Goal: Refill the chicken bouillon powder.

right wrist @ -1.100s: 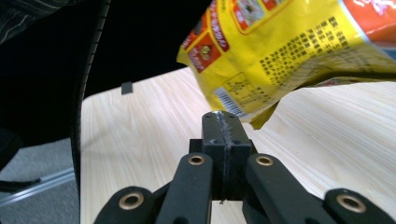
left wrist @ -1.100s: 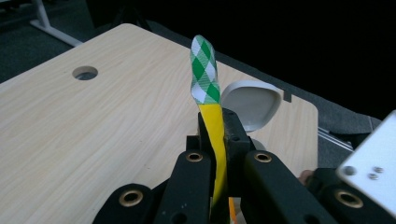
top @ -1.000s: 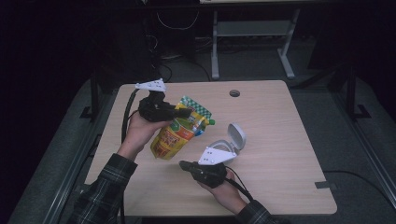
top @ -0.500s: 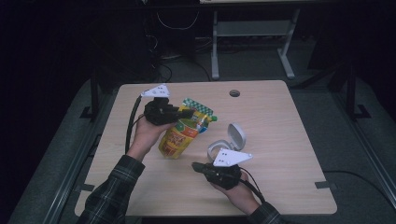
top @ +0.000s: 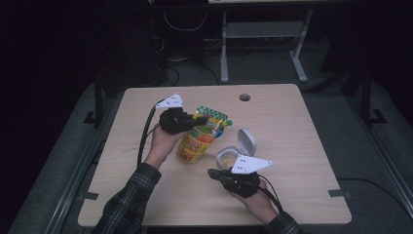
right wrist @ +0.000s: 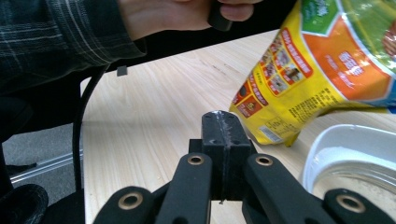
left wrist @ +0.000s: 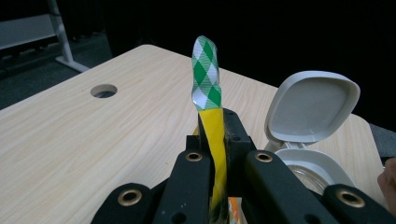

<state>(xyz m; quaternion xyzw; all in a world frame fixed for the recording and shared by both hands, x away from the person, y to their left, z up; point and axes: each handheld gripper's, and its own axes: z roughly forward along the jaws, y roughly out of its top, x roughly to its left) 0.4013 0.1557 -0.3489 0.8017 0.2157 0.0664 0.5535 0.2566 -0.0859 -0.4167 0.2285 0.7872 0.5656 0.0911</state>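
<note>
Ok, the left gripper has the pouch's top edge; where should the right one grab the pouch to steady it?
Probably the bottom corner of the pouch, coming from the person's side. The pouch hangs tilted from the left gripper, and that flat corner points toward the shut right gripper, beside the open white container. Open the jaws first.

each black two-jaw tool, left tool (top: 198, 118) and right tool (top: 213, 172), has brass-ringed screws, a grey three-cornered plate and a trailing black cable. both sleeves are dark plaid.
</note>
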